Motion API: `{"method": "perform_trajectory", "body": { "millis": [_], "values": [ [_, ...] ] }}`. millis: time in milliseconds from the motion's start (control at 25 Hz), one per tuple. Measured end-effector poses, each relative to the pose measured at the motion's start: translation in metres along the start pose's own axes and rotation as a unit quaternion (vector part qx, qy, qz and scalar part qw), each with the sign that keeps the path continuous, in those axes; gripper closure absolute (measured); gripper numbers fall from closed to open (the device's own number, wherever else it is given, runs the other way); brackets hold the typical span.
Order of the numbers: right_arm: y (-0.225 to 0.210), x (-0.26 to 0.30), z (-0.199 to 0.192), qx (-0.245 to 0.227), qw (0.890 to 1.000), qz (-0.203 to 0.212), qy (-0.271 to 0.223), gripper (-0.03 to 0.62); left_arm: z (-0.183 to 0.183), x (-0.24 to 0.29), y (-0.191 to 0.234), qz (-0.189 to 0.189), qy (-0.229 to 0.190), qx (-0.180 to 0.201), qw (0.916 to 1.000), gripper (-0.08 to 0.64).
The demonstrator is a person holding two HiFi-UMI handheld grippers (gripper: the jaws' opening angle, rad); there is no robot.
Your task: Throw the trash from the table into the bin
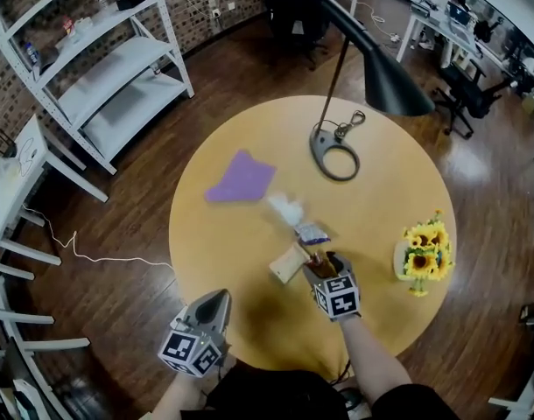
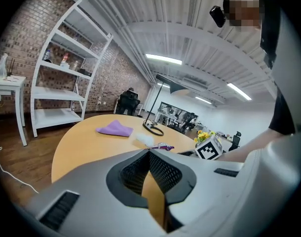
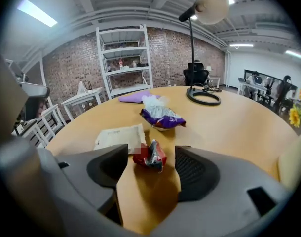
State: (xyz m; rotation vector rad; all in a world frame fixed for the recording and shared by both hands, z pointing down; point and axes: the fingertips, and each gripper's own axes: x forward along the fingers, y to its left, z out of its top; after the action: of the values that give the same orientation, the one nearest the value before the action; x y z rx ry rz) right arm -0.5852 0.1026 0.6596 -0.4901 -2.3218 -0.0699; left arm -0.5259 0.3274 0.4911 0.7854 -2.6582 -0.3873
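Lying crumpled near the front edge of the round table (image 1: 249,261), a small red wrapper (image 3: 148,157) sits untouched between the wide-apart jaws of the right gripper (image 3: 151,152). It looks light, thin and crinkly; pinching its bunched middle seems best. A beige paper packet (image 3: 118,136) lies just beside it, crowding one jaw; a purple snack bag (image 3: 163,116) sits beyond. The left gripper (image 2: 149,153) is clenched and empty.

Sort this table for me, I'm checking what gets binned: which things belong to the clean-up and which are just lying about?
Belongs to the job: red wrapper, between the right tool's open jaws; purple snack bag; beige paper packet; white crumpled tissue.
Just lying about: desk lamp; sunflowers; purple cloth, probably. No bin is in view.
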Motion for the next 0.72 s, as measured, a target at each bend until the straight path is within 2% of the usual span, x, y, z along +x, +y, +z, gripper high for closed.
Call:
{"method": "perform_trajectory", "body": {
  "millis": [80, 200, 360, 520, 720],
  "values": [
    [-0.003, 0.007, -0.005, 0.004, 1.000, -0.011, 0.009, 0.287, -0.002, -0.009, 0.008, 0.012, 0.000, -0.006, 0.9999, 0.557],
    [-0.007, 0.010, -0.005, 0.004, 0.999, -0.045, 0.008, 0.365, -0.002, -0.022, 0.020, 0.027, 0.003, -0.006, 0.9996, 0.557],
    [-0.004, 0.006, 0.000, -0.001, 0.999, -0.054, -0.003, 0.400, 0.002, -0.031, 0.026, 0.033, 0.000, -0.002, 0.9995, 0.557],
    [-0.001, -0.005, 0.010, -0.004, 0.998, -0.067, -0.019, 0.420, 0.009, -0.032, 0.024, 0.020, -0.007, 0.003, 0.9998, 0.557],
    [0.003, -0.035, 0.017, 0.006, 0.995, -0.090, -0.044, 0.420, 0.015, -0.031, 0.015, -0.019, -0.007, 0.011, 0.9997, 0.557]
  ]
}}
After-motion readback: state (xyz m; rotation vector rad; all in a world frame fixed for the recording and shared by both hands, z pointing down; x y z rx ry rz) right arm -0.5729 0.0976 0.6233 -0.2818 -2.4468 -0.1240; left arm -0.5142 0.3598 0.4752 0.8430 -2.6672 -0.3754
